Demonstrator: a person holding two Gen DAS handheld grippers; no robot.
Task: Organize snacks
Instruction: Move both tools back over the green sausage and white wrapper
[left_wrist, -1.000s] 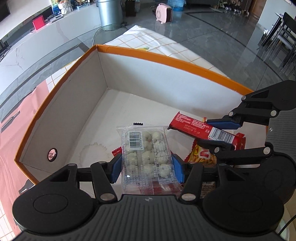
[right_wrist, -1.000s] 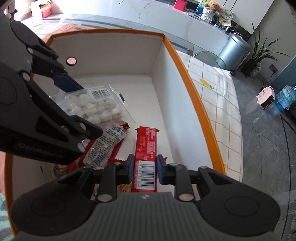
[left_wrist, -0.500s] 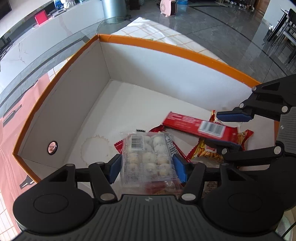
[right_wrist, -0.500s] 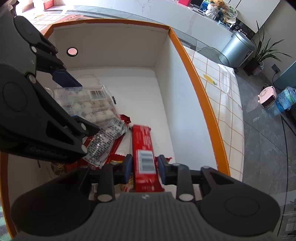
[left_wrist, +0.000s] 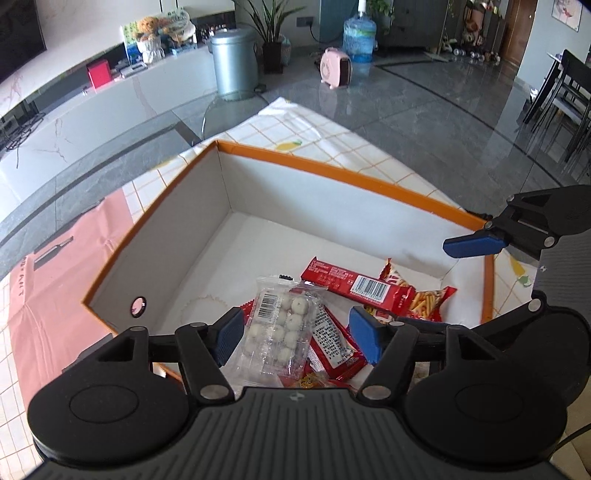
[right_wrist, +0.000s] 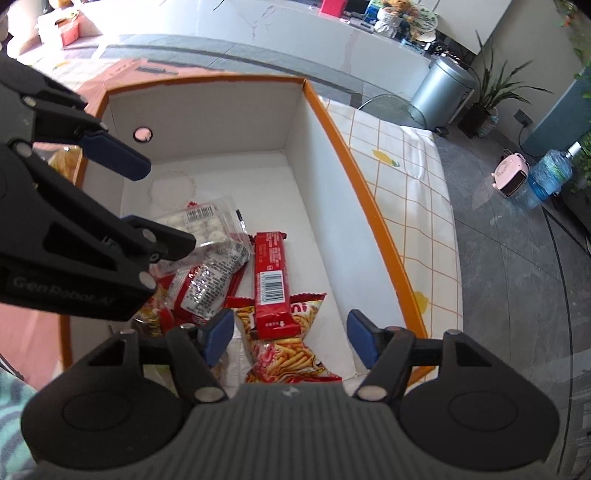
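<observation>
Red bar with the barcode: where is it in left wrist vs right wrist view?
Left wrist: red bar right of centre, lying diagonally on the fries packet.
Right wrist: red bar at centre, running lengthwise away from the camera, near end on the fries packet.
Shared landmark: round hole in the box wall.

Snacks lying inside the box (right_wrist: 373, 192), wafer bar (right_wrist: 271, 280) resting on the fries packet (right_wrist: 291, 354), ball pack (right_wrist: 201, 225) sitting left of it, box standing on the tabletop (right_wrist: 417, 206)
</observation>
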